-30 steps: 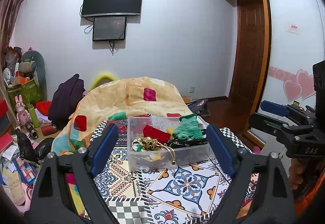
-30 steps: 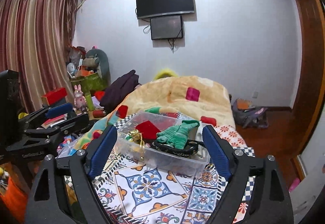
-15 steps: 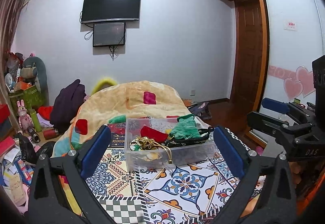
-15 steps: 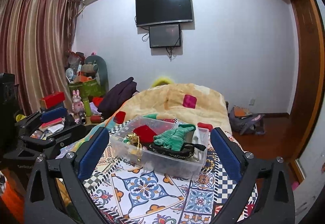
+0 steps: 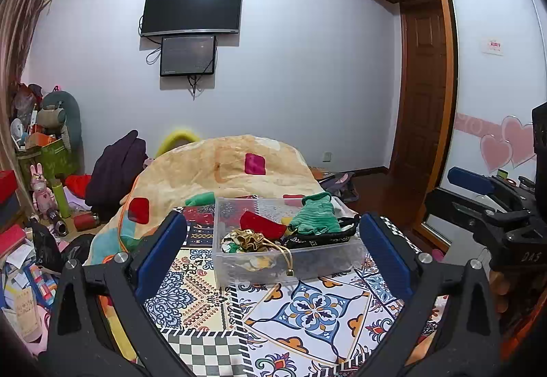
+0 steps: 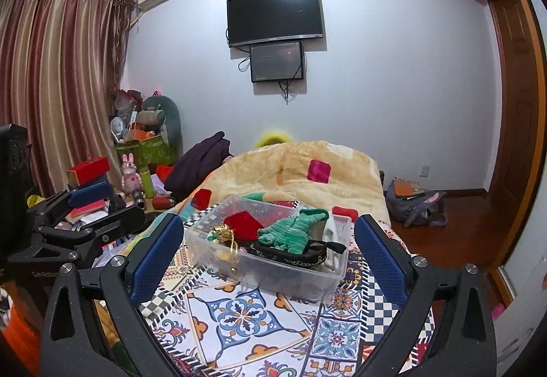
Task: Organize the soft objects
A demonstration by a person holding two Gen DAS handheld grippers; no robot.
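Note:
A clear plastic bin point(image 5: 287, 260) point(image 6: 266, 267) stands on a patterned cloth point(image 5: 307, 308) point(image 6: 246, 315). It holds a green knit item point(image 5: 316, 213) point(image 6: 290, 233), a red pouch point(image 5: 261, 223) point(image 6: 242, 223), a gold drawstring pouch point(image 5: 248, 237) point(image 6: 222, 233) and a black patterned band point(image 5: 321, 237) point(image 6: 294, 254). My left gripper point(image 5: 271, 254) is open and empty, back from the bin. My right gripper point(image 6: 265, 257) is open and empty, also back from it.
A beige blanket point(image 5: 225, 172) with coloured patches lies behind the bin. Clutter, boxes and toys point(image 5: 37, 192) fill the floor at left. A bag point(image 6: 413, 206) sits on the wooden floor at right. The other gripper shows at each view's edge point(image 5: 495, 216) point(image 6: 68, 226).
Both grippers have drawn back and risen from the bin, so it looks smaller and lower between the fingers. Both stay open and empty. The bin's contents have not moved.

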